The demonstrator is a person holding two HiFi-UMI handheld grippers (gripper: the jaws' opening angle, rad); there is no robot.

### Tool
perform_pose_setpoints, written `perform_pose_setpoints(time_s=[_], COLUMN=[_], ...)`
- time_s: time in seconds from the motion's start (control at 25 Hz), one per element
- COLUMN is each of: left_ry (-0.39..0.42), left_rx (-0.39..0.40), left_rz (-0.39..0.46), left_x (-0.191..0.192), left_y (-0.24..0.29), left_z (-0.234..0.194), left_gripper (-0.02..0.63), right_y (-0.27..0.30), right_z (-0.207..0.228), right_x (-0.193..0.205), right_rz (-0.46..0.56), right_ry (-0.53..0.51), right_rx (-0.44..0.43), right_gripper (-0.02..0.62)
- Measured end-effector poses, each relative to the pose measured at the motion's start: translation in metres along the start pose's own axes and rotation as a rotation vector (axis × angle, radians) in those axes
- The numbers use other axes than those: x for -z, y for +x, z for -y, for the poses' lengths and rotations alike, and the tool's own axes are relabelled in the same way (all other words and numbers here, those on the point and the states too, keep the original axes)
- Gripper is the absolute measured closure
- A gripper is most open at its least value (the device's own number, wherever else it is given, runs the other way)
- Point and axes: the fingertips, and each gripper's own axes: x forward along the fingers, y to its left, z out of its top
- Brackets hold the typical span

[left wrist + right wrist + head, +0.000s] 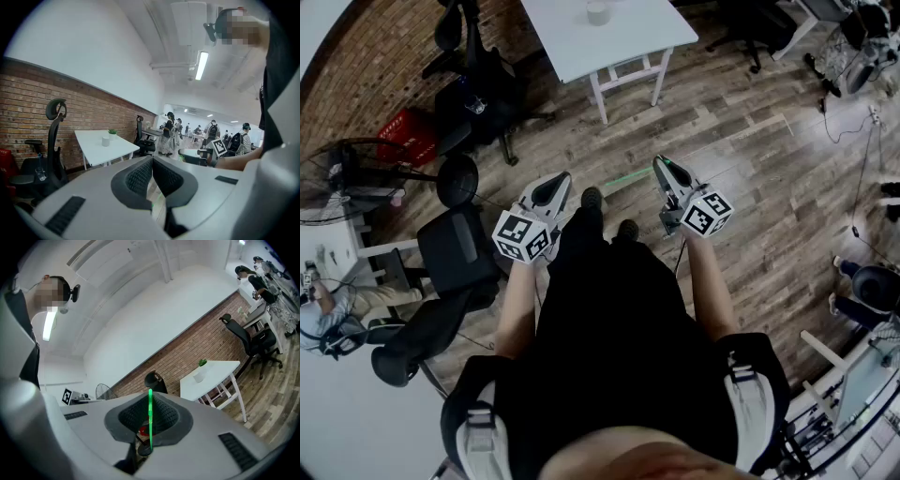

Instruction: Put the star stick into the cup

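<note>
White table (572,39) bearing cup (598,12) ahead | your right gripper (662,167) pinches star stick (150,418), level | left gripper (558,184) pressed together

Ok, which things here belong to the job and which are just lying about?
Job:
- stick, clamped in the right gripper
- cup on the white table

Lying about:
- plant by the cup
- black chairs
- fan
- red crate

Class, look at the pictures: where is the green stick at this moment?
In the right gripper view the green stick is clamped in the right gripper, over the wooden floor, short of the white table.
</note>
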Motion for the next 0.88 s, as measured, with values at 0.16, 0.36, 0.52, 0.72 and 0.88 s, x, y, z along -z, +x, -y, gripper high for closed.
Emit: perform_pose_setpoints(time_s=[0.16, 0.36, 0.52, 0.72, 0.88], left_ry=[0.009, 0.019, 0.019, 0.011, 0.019], left_rx=[0.0, 0.013, 0.026, 0.044, 0.047], left_rz=[0.002, 0.007, 0.016, 0.012, 0.017], left_x=[-0.003, -0.01, -0.018, -0.018, -0.027], left_y=[0.003, 0.011, 0.024, 0.04, 0.049], left_z=[0.005, 0.003, -0.002, -0.015, -0.026], left_gripper=[0.584, 0.584, 0.584, 0.584, 0.584], right_y=[-0.004, 0.001, 0.008, 0.022, 0.032], right_z=[0.005, 0.007, 0.013, 0.023, 0.038], right_x=[-0.004, -0.007, -0.013, -0.015, -0.018], right_rz=[0.003, 0.027, 0.013, 0.002, -0.001], right_ry=[0.011, 0.024, 0.039, 0.04, 0.076], right_rx=[0.002, -0.025, -0.005, 0.005, 0.008], right_gripper=[0.583, 0.583, 0.584, 0.583, 0.583])
